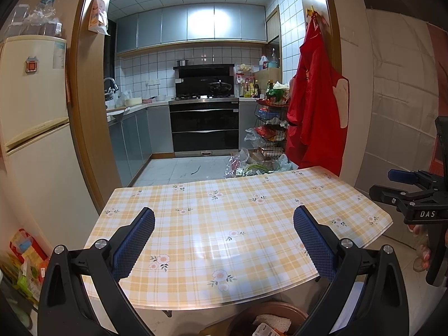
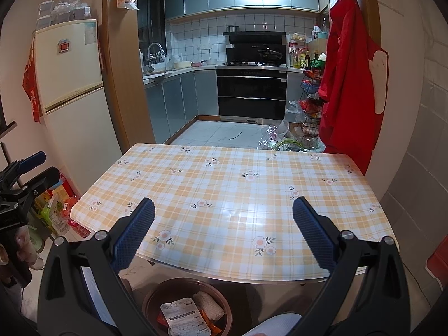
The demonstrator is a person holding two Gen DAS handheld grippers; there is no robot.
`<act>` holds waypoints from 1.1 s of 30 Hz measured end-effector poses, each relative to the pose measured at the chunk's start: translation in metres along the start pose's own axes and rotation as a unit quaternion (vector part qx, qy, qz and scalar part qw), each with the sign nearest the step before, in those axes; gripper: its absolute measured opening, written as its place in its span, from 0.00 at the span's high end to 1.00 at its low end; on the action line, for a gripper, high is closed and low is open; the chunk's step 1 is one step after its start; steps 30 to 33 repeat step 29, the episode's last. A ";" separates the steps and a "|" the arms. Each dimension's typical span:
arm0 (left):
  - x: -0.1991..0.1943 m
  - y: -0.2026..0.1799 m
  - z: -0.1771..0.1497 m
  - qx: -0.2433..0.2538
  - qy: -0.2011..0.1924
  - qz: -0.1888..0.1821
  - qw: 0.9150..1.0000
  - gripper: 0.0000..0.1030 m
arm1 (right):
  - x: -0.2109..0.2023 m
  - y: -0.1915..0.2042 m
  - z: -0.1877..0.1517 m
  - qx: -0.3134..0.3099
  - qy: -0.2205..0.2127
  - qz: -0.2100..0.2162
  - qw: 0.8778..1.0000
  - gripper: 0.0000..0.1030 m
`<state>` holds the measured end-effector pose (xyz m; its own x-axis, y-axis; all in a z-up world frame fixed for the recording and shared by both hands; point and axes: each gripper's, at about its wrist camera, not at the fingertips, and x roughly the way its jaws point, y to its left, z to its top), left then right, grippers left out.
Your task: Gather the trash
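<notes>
A brown round bin [image 2: 151, 302] stands on the floor below the table's near edge. It holds a white printed wrapper [image 2: 184, 319], a white foam net [image 2: 208, 305] and some orange scraps. The bin also shows in the left wrist view [image 1: 282, 308]. My left gripper [image 1: 224, 240] is open and empty above the near side of the checked tablecloth [image 1: 224, 218]. My right gripper [image 2: 224, 232] is open and empty above the same table [image 2: 238, 190]. Each gripper shows at the edge of the other's view, the right one [image 1: 403, 190] and the left one [image 2: 25, 173].
A cream fridge [image 2: 72, 84] stands left, with packets on the floor [image 2: 56, 210] beside it. A red apron [image 2: 350, 70] hangs on the right doorframe. Bags and greens [image 2: 288, 140] lie on the kitchen floor behind the table, next to a wire rack [image 1: 271, 123].
</notes>
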<state>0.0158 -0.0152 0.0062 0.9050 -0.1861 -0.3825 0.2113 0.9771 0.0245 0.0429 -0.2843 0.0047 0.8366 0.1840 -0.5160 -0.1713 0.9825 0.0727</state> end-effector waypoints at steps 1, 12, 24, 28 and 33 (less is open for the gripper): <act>0.000 0.000 0.000 0.000 0.000 0.000 1.000 0.06 | 0.000 0.000 0.000 0.001 0.000 0.001 1.000 0.06; -0.002 -0.001 0.002 0.003 -0.003 0.001 1.000 0.06 | -0.003 0.001 0.000 -0.002 0.000 -0.006 1.000 0.06; -0.003 -0.003 0.000 0.009 -0.005 0.007 1.000 0.06 | -0.004 -0.002 -0.001 -0.003 0.001 -0.011 1.000 0.06; -0.002 -0.002 0.000 0.004 -0.004 0.011 1.000 0.06 | -0.004 -0.002 -0.003 -0.004 0.001 -0.014 1.000 0.06; -0.002 -0.001 0.000 0.003 -0.003 0.011 1.000 0.06 | -0.004 -0.002 -0.003 -0.004 0.002 -0.015 1.000 0.06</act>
